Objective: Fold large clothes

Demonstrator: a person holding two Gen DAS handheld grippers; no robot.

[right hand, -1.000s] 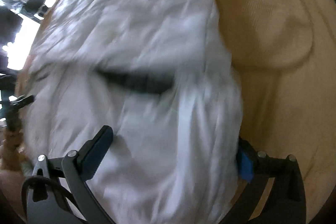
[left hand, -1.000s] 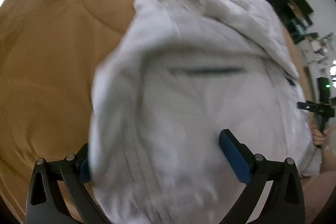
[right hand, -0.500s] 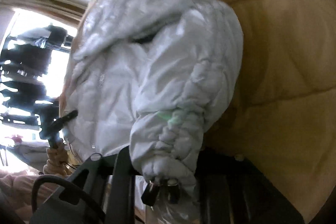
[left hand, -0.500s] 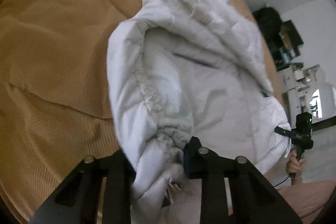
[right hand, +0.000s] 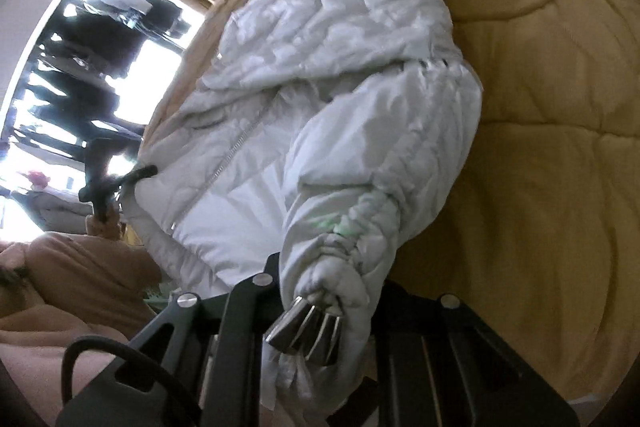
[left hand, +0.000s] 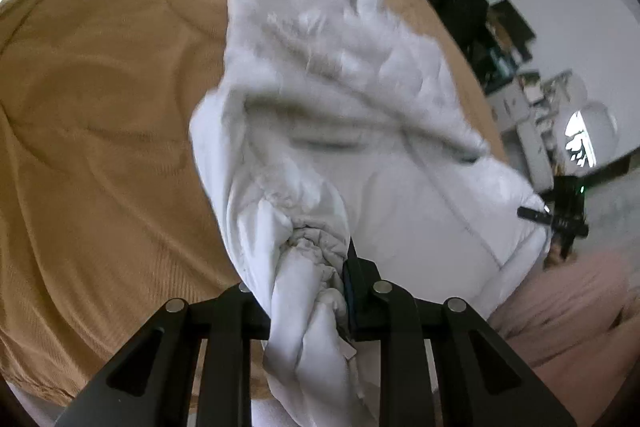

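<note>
The white puffer jacket [right hand: 348,75] lies front-up on the tan bedspread [right hand: 540,167], zipper [right hand: 224,163] closed, hood toward the far end. Both tongs are pressed together on bunched fabric at the near hem: the left gripper [left hand: 308,287] pinches the gathered corner on its side, the right gripper [right hand: 332,279] pinches the elasticated corner, with 2 metal cord ends [right hand: 304,331] dangling below. This looks like the start of the first fold. The next move, I'd judge, calls for lifting both corners evenly and carrying the hem toward the hood.
</note>
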